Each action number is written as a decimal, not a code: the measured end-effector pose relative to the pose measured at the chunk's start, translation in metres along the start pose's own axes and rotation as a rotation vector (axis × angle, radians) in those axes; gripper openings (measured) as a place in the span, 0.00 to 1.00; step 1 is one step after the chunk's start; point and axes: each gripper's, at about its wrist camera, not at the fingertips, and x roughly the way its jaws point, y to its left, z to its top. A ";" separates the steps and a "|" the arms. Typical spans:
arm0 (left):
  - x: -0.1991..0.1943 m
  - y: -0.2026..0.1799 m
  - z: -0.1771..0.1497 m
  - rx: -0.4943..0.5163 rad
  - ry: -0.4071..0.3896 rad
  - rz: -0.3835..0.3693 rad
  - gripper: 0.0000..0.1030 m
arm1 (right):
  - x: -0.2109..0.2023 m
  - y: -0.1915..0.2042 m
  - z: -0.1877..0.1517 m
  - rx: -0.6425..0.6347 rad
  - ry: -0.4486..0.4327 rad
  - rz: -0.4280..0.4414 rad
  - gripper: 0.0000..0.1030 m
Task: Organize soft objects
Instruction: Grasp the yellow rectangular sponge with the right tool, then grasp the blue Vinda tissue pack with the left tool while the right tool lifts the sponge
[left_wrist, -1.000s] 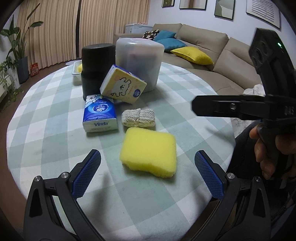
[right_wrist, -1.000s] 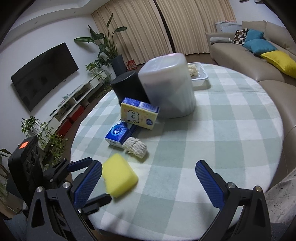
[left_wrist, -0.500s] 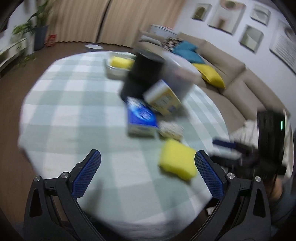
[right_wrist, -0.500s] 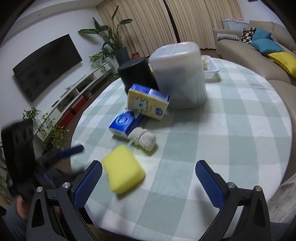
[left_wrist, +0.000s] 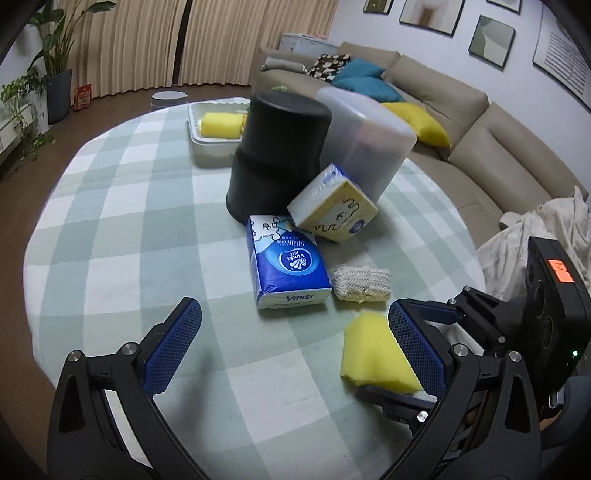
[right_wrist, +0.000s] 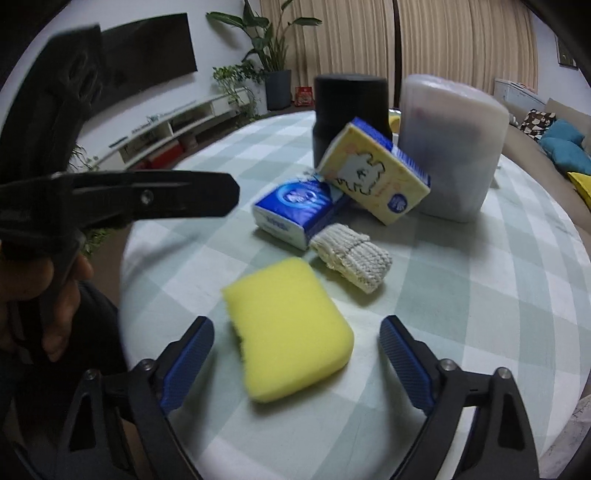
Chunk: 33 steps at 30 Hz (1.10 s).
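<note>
On the round desk (left_wrist: 122, 206), covered by a green-and-white checked cloth, a yellow sponge (right_wrist: 288, 328) is seen lying near the front edge, framed between the blue-padded fingers of the right gripper (right_wrist: 295, 354), whose jaws are spread wide on either side of it without touching it. In the left wrist view the same sponge (left_wrist: 373, 358) is partly hidden behind one finger of the left gripper (left_wrist: 293, 343), whose jaws are likewise held released with nothing between them. Just beyond the sponge a small knitted cloth (right_wrist: 351, 256) is laid flat, its end touching a blue tissue pack (right_wrist: 295, 210) that rests on the desk beside it. A yellow tissue pack (right_wrist: 373, 175) with a cartoon animal on it is propped at a tilt, one side resting on the blue pack and its back leaned against a black cylindrical container (left_wrist: 277, 151) and a frosted, translucent container (left_wrist: 365, 144), the two containers being set side by side. Behind them a white tray (left_wrist: 207, 142) is placed near the far edge of the desk, and a second yellow sponge (left_wrist: 219, 124) is held in it. A beige sofa (left_wrist: 480, 122) with blue and yellow cushions is visible past the desk, and a potted plant (right_wrist: 273, 62) is stood before the curtains.
</note>
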 end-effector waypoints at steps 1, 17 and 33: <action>0.003 0.000 0.000 0.002 0.007 0.004 1.00 | 0.001 0.001 -0.001 -0.010 -0.007 -0.015 0.85; 0.034 -0.001 0.019 -0.008 0.048 0.116 0.96 | -0.018 -0.004 -0.010 -0.053 -0.034 -0.018 0.56; 0.072 0.002 0.031 -0.026 0.116 0.287 0.77 | -0.022 -0.011 -0.010 -0.041 -0.040 -0.043 0.56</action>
